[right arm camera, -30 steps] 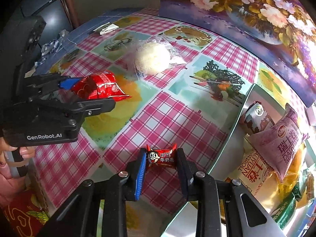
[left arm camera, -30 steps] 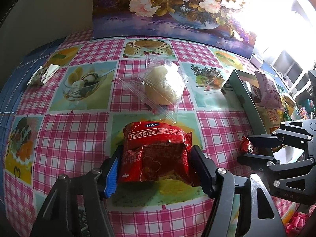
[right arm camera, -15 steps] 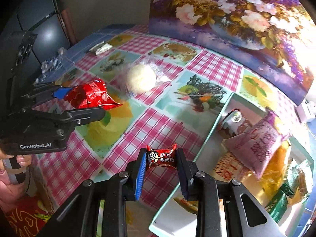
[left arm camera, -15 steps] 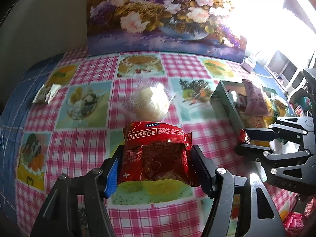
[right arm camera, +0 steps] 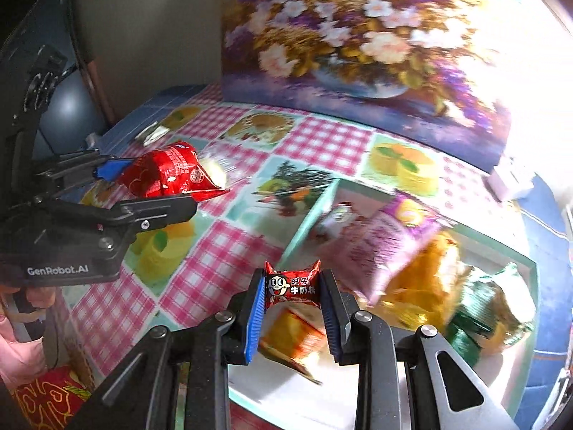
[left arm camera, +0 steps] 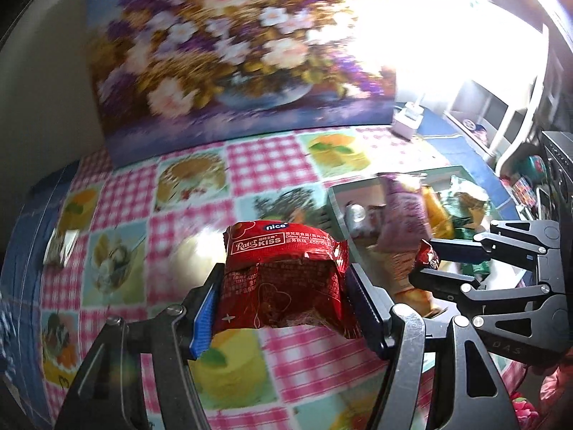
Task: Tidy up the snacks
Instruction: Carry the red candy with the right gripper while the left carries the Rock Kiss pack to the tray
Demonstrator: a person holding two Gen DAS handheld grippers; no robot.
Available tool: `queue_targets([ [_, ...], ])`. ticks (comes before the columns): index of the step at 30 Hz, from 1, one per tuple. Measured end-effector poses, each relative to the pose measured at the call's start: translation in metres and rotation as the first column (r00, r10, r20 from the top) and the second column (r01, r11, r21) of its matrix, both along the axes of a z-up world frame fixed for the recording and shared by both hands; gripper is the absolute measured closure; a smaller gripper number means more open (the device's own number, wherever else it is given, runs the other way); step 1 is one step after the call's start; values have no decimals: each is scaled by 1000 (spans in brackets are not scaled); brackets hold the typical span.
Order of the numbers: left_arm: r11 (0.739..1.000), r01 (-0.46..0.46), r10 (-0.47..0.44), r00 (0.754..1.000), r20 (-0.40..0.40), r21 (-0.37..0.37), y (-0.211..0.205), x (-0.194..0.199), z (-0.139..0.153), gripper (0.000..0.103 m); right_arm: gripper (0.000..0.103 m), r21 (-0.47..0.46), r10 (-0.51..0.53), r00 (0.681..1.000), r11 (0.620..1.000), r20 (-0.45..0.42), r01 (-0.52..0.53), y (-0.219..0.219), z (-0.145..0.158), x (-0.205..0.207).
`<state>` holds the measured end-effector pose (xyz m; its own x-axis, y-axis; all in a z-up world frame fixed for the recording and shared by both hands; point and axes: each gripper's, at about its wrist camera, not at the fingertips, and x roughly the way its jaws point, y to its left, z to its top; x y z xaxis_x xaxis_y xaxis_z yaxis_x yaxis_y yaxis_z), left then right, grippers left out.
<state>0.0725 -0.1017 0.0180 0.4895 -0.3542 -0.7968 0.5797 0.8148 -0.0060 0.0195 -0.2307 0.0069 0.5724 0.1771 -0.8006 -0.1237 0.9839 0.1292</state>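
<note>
Checked pink cloth printed with fruit and dessert squares covers the worktop (right arm camera: pixel 222 268), and a large flower painting (right arm camera: pixel 358 36) leans against the wall at 12 o'clock. In the left wrist view, the left gripper (left arm camera: pixel 283 286) is closed on a red pouch (left arm camera: pixel 283 276) marked "Kiss", held clear above the cloth. At 3 o'clock of it, the right gripper (left arm camera: pixel 426 267) is seen from the side. In the right wrist view, that gripper is closed on a small red candy (right arm camera: pixel 292 285) with a cartoon face, which hangs over the near corner of an open box (right arm camera: pixel 308 215). The box already holds a purple bag (right arm camera: pixel 383 236), orange and green packets and a small can. A pale round bun (right arm camera: pixel 215 173) in clear wrap sits on the cloth behind the pouch, and a small flat packet (left arm camera: pixel 61 249) lies at the worktop's far left edge.

Both snacks appear to be mid-carry toward the box. Next, the candy likely needs lowering over a free gap and a release; the pouch must travel rightward past the box wall first.
</note>
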Motion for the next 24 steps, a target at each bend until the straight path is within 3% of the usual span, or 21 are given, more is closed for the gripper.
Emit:
queue_targets([
  [14,982,179,-180,984,12,59,-79,-15,-4,35,72,-14,-189,980,982,55,190,-80,4,-31],
  [24,949,308,-307,952,-19,75,-130,-37,-16,35,72,-26,-270,962,962,39,271,-115,-11,-47],
])
